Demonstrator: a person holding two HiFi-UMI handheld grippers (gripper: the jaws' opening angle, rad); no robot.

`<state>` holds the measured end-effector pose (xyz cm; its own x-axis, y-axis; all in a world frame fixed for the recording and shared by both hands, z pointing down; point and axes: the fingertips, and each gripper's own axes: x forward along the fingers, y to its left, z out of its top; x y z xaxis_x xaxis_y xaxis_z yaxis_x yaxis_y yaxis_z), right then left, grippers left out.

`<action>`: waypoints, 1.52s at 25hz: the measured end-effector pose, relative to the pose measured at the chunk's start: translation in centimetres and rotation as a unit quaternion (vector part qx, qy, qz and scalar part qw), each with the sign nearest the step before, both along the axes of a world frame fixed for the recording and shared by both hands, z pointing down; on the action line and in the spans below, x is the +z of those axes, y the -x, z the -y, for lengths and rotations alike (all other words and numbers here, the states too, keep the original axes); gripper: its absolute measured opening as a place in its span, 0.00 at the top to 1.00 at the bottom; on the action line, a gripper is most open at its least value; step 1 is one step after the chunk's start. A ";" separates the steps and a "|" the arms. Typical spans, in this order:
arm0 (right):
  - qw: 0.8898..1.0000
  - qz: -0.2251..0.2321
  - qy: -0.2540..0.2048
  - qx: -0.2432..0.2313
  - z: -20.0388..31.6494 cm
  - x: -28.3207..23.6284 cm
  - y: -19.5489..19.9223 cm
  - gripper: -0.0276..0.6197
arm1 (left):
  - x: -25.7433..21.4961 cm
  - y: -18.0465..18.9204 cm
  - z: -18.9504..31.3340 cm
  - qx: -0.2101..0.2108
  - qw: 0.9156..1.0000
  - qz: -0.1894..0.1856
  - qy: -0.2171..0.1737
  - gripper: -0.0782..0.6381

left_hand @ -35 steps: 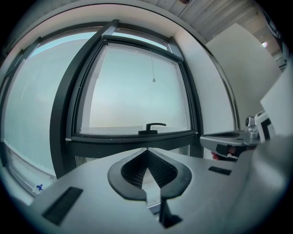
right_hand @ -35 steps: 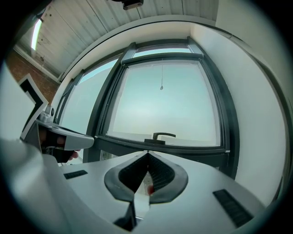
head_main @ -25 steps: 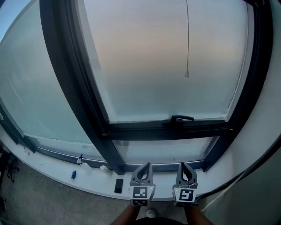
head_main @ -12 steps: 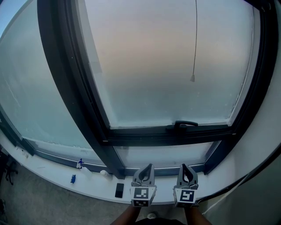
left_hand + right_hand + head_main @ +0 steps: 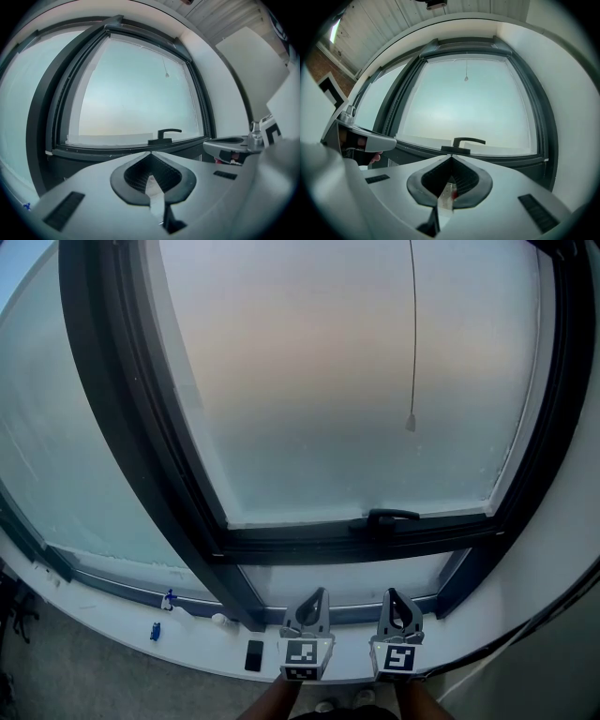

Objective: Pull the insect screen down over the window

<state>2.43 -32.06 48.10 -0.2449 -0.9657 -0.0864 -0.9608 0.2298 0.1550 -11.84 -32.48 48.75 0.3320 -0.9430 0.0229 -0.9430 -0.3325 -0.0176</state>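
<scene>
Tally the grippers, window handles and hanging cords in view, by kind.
Grippers: 2 (left gripper, right gripper, both shut and empty)
Handles: 1 (window handle)
Cords: 1 (pull cord)
Total: 4

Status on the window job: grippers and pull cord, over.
Left hand-held gripper shut, empty, low by the sill. Right hand-held gripper same. Pull cord hangs untouched over the pane. Nothing in the way.
</scene>
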 end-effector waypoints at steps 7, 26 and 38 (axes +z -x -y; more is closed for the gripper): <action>1.000 0.000 -0.012 -0.023 3.4 -1.1 -1.1 0.95 | -0.9 -1.2 2.5 -0.015 1.000 -0.014 -0.004 0.89; 0.991 0.018 -0.112 -0.072 7.7 -9.0 -2.8 0.95 | -8.2 -3.6 7.6 -0.041 0.997 -0.019 -0.070 0.89; 0.978 0.034 -0.197 -0.055 9.8 -16.8 -3.3 0.95 | -15.6 -3.1 11.0 -0.028 0.989 -0.018 -0.147 0.89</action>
<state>5.68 -41.88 31.31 -0.3264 -0.8224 -0.4659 -0.9447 0.2677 0.1893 -8.71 -43.48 33.12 0.2756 -0.9236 -0.2665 -0.9613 -0.2661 -0.0719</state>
